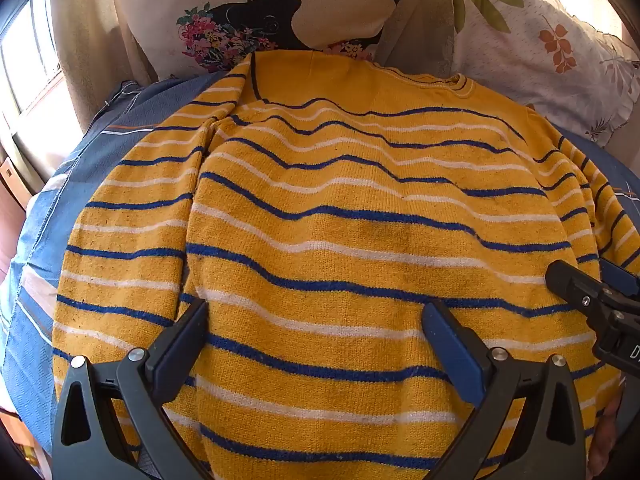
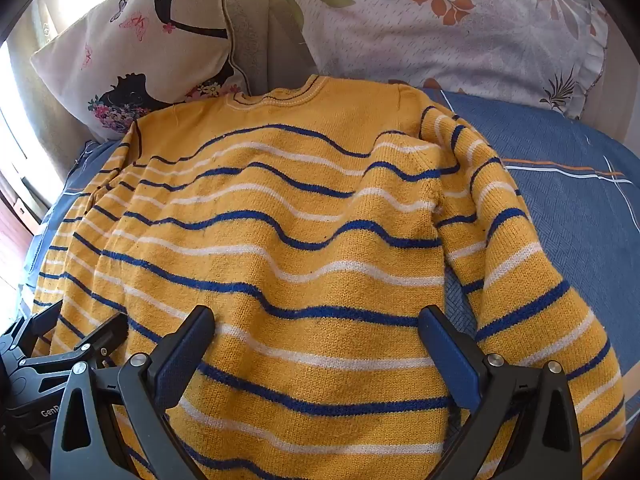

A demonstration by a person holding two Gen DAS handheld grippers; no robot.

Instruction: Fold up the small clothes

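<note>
A window (image 1: pixel 28 64) lets hard daylight in at the far left, beside a cream cushion (image 1: pixel 256 8) printed with a black silhouette of a woman and a spray of pink flowers. At centre, a yellow knitted sweater (image 1: pixel 360 232) with wavy blue and white stripes lies spread flat on a bed covered by a blue woven bedspread (image 2: pixel 568 184) crossed by thin orange and white lines, the ribbed collar at the far end toward the cushions, both sleeves lying down its sides. The left gripper (image 1: pixel 316 320) hovers over the lower body of the garment, jaws wide, blue pads clear of the knit; the letters "GenP" can be read on its black frame in the right wrist view. The right gripper (image 2: pixel 316 324) hangs alongside, jaws equally wide, holding nothing. At right, a white pillow (image 2: pixel 460 28) patterned with orange and green leaves leans at the head of the bed.
</note>
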